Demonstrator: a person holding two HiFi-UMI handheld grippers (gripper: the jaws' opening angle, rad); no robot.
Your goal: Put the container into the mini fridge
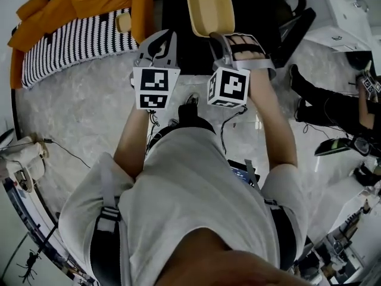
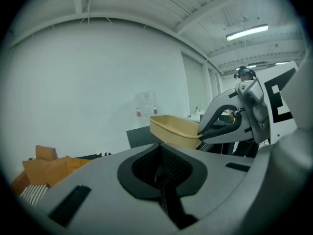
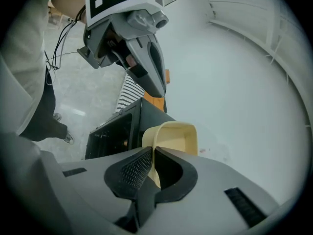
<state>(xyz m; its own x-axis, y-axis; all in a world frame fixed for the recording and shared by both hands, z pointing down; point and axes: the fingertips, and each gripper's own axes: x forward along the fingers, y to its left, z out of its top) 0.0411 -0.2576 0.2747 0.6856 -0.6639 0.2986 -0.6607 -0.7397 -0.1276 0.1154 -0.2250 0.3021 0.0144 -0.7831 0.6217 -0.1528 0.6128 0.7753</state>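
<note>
Two grippers hang above the black box-shaped mini fridge [image 1: 175, 11] in the head view. The right gripper [image 1: 217, 37] pinches the near rim of the pale yellow rectangular plastic container [image 1: 210, 8], whose long axis points straight ahead.

Left gripper view: the left gripper [image 2: 161, 175] has its jaws together and empty, with the container [image 2: 173, 130] ahead to its right.

Right gripper view: the narrow jaws clamp the container's thin wall [image 3: 176, 136], and the fridge [image 3: 115, 131] lies lower left.
</note>
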